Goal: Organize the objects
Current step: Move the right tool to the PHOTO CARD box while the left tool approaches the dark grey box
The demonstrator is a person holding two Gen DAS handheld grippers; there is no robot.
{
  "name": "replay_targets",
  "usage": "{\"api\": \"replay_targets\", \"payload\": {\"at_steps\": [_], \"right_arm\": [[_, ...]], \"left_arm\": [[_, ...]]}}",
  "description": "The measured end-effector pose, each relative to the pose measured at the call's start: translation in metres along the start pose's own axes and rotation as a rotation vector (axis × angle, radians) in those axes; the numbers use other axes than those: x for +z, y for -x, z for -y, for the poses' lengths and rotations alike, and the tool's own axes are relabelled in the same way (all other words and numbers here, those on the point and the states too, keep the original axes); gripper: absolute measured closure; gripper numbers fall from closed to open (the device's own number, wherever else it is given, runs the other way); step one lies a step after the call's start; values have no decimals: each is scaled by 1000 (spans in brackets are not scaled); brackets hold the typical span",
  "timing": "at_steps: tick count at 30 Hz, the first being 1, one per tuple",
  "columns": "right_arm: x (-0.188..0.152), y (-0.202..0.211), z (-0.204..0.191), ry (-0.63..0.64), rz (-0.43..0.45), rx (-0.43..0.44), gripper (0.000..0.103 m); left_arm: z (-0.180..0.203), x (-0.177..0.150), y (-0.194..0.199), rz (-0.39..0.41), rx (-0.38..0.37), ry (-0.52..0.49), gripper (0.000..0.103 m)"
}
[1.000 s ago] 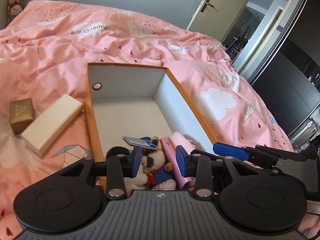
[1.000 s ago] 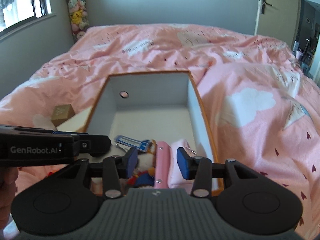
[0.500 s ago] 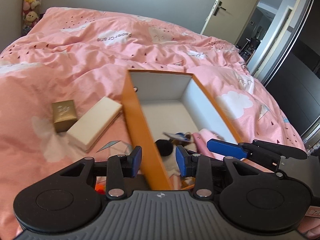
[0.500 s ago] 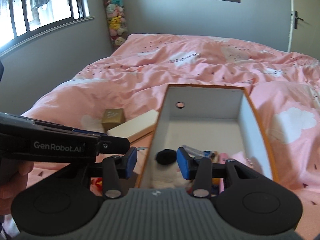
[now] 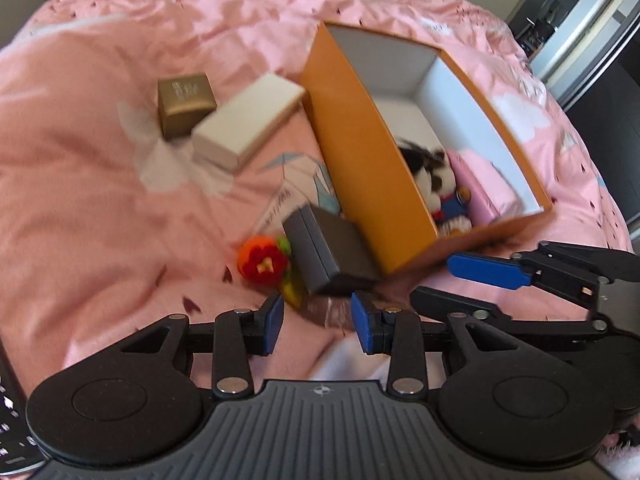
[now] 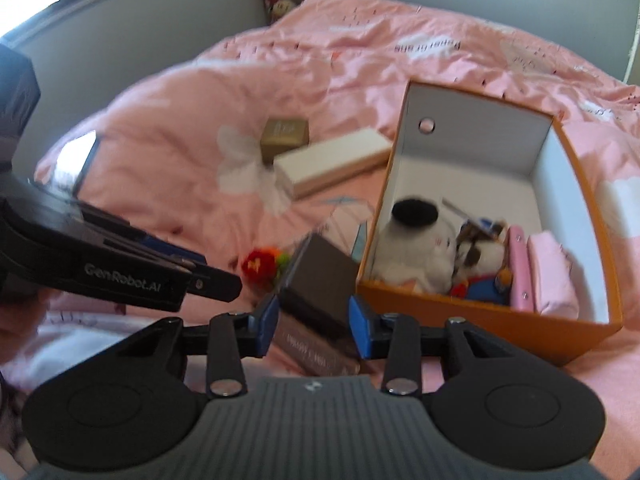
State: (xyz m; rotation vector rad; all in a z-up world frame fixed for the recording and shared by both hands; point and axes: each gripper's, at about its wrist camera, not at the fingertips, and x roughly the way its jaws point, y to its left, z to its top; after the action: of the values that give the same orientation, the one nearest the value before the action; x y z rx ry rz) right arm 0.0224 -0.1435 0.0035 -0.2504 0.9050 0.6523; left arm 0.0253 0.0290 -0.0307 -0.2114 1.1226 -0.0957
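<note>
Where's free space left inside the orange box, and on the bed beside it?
Inside the orange box, the far half of the floor is bare, up to the back wall with the hole. The near end is packed: white plush, small doll, pink items. On the bed, the duvet left of the gold box is open; the near-left corner by the grey box is cluttered.

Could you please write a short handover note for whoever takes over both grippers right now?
Left gripper: open, holding nothing, low over the bedspread.
Right gripper: open, empty, its fingers either side of the grey case.
Done: plush toys and pink pouches lie in the orange box.
Left outside, beside the box: grey case, brown box under it, red felt flower, white box, gold box.
Likely next: the grey case.
</note>
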Motion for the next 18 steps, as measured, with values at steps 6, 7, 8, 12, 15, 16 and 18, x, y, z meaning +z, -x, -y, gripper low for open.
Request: {"api": "replay_targets", "payload": {"at_steps": [6,7,8,12,15,16,18], "right_arm": [[-10,-27,8,-19,-116,13,62],[-10,-30,8,-6,-123,14,62],[-9,-34,6,14,-129,14,62],[-6,-49,3,95,-175,39,62],[-5,-59,2,145,-207,66,61],[-5,-62,2,153,-214,70,61],[-6,-69,1,174,-234,88,60]], "left_arm": [[9,-11,-19,-82,10,-69,62],[8,-12,-22,-92,19,-68,62],[7,-12,-25,-105,26,-66,62],[8,-11,-33,-150,73,-103,61],[10,-11,-37,-180,90,-140,61],[10,-10,-38,-185,93,-146,61],[9,-9,-41,-193,93,-144,60]]}}
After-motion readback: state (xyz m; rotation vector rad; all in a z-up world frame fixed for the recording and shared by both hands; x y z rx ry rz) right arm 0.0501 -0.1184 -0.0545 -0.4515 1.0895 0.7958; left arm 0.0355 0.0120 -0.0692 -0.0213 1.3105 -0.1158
